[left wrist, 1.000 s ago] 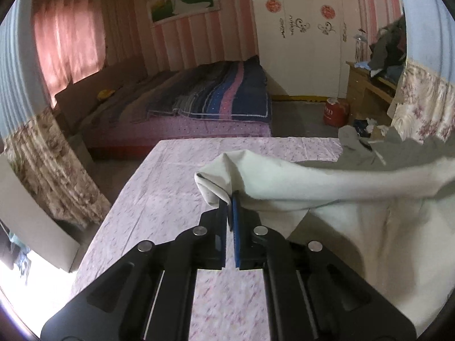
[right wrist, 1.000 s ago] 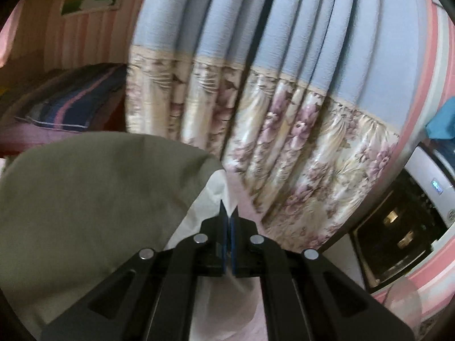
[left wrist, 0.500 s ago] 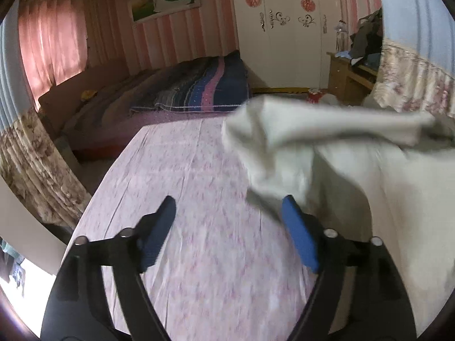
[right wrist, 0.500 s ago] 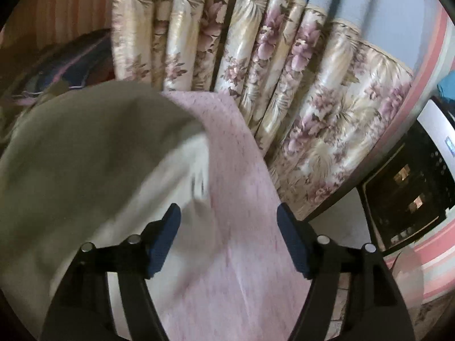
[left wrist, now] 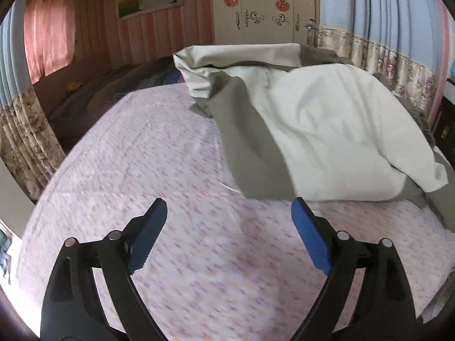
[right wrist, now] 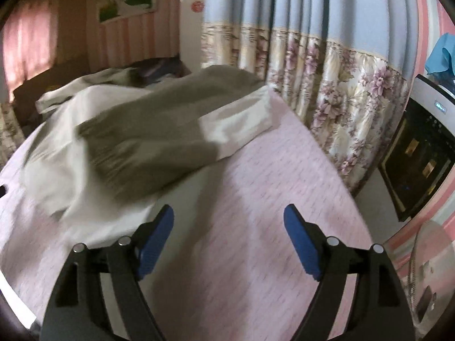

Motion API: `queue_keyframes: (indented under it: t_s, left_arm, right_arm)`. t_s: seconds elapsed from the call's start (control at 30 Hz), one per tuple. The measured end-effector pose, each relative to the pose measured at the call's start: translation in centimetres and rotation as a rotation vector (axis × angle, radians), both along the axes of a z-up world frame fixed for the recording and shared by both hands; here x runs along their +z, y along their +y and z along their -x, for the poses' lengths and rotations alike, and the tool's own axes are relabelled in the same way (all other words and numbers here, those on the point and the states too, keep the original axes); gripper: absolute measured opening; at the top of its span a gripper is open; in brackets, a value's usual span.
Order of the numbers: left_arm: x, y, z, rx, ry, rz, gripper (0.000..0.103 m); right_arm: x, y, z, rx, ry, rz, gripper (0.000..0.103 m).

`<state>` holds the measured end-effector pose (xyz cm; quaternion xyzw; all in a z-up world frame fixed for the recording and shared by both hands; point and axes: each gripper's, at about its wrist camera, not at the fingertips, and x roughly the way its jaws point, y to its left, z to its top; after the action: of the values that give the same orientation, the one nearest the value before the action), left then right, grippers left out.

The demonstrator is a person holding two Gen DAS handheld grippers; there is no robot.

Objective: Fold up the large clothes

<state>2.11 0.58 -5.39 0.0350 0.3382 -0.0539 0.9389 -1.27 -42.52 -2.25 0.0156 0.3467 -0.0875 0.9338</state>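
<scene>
A large cream and olive-green garment [left wrist: 327, 125] lies loosely heaped on the pink patterned table [left wrist: 142, 170], toward its right and far side. In the right wrist view the same garment [right wrist: 136, 142] covers the left part of the table [right wrist: 270, 199]. My left gripper [left wrist: 227, 227] is open and empty, above bare cloth just short of the garment's near edge. My right gripper [right wrist: 229, 233] is open and empty, its left finger [right wrist: 156, 236] close to the garment's cream hem.
A bed [left wrist: 93, 96] stands beyond the table's far end. Floral and blue curtains [right wrist: 327, 85] hang close along the table's right side. A dark-fronted appliance [right wrist: 418, 153] stands at the right. A white wardrobe [left wrist: 264, 8] is at the back wall.
Both grippers were shut on the garment and held it up. They opened, the garment dropped onto the table, and both grippers drew back toward the near edge.
</scene>
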Motion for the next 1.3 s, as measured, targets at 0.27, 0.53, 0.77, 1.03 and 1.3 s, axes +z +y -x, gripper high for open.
queue_keyframes:
  t_s: [0.27,0.53,0.77,1.03,1.3]
  left_arm:
    - [-0.7,-1.2,-2.4,0.015,0.035,0.017,0.092]
    - [-2.4,-3.5,-7.9,-0.025,0.104,0.06,0.081]
    - [-3.1,-5.5,-8.9,-0.142,0.134,0.152,0.012]
    - [1.1,-4.4,-5.5,-0.159,0.05,0.159,0.004]
    - [12.5,-2.7,-1.7,-0.212,-0.111,0.104,0.004]
  right_arm:
    - [-1.5,2.6,4.4,0.034,0.028,-0.1,0.082]
    - [-2.7,2.7,5.4,0.043,0.036,-0.14,0.082]
    - [-4.5,2.7,3.5,0.098,0.093,-0.227,0.019]
    - [0.1,3.7,3.5,0.119,-0.073,-0.082,0.005]
    - [8.1,0.3,2.8,0.083,-0.256,-0.053,0.005]
